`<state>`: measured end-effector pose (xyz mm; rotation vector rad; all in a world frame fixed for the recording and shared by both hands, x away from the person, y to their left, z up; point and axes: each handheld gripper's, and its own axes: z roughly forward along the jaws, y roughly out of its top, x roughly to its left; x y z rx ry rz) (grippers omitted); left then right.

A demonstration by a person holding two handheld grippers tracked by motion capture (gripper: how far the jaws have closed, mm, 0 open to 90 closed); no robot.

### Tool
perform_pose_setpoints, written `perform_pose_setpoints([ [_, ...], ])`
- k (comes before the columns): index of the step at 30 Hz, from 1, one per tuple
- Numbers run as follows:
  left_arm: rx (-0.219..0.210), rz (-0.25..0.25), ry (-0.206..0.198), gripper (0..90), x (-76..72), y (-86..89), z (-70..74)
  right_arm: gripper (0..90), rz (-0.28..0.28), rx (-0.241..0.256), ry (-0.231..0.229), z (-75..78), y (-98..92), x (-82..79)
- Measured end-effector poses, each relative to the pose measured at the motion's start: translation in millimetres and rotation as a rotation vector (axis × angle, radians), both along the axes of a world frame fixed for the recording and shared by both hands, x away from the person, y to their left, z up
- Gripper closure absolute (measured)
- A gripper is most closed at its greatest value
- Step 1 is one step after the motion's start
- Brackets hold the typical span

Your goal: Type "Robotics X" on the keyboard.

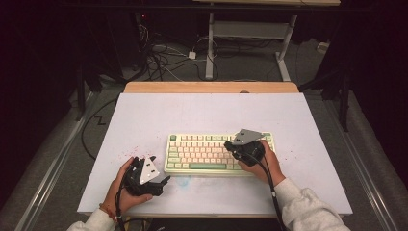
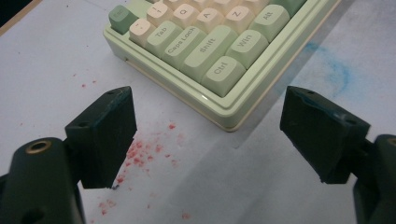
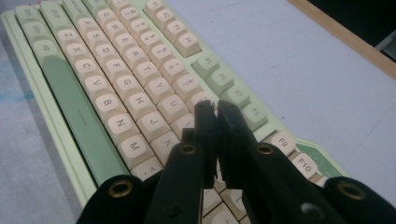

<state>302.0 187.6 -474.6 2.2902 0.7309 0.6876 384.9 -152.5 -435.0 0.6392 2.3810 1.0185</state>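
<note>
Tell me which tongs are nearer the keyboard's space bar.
Right. The right tongs hover shut over the keys of the keyboard, just past the space bar. The left tongs sit open off the keyboard's near-left corner, on the table.

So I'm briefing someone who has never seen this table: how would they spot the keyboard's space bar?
On the white table lies a pale green keyboard with cream keys. Along its near edge runs the space bar: one long, darker green key, far wider than any neighbour.

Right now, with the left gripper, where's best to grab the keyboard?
Probably the keyboard's near left corner by the Ctrl key, coming in low from its left end. The left gripper is open there, and the case edge is thin, straight and free.
</note>
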Motion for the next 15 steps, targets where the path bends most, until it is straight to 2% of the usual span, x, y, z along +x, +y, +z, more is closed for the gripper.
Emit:
perform_pose_setpoints([
  [5,-0.004,0.002,0.0,17.6,0.3,0.1,0.5,82.1,-0.009,0.033,-0.021,5.0,-6.6,-5.3],
  [7,-0.006,0.004,0.003,17.6,0.6,-0.1,0.1,76.8,-0.005,0.051,-0.037,8.5,-12.0,-8.7],
  [9,-0.003,0.003,0.004,17.6,0.7,-0.4,-0.2,75.1,-0.005,0.053,-0.039,9.4,-13.4,-9.4],
  [10,-0.003,0.004,0.006,17.6,0.9,-0.5,-0.2,69.2,-0.002,0.063,-0.046,11.5,-16.9,-12.1],
  [11,-0.003,0.004,0.006,17.6,0.9,-0.5,-0.2,69.2,-0.002,0.063,-0.046,11.5,-16.9,-12.1],
  [14,-0.001,0.004,0.009,17.7,1.1,-0.3,-0.4,57.4,-0.011,0.088,-0.073,14.5,-24.2,-17.9],
  [15,0.003,0.004,0.009,17.7,1.1,-0.1,-0.2,57.4,-0.011,0.088,-0.073,14.5,-24.2,-17.9],
])
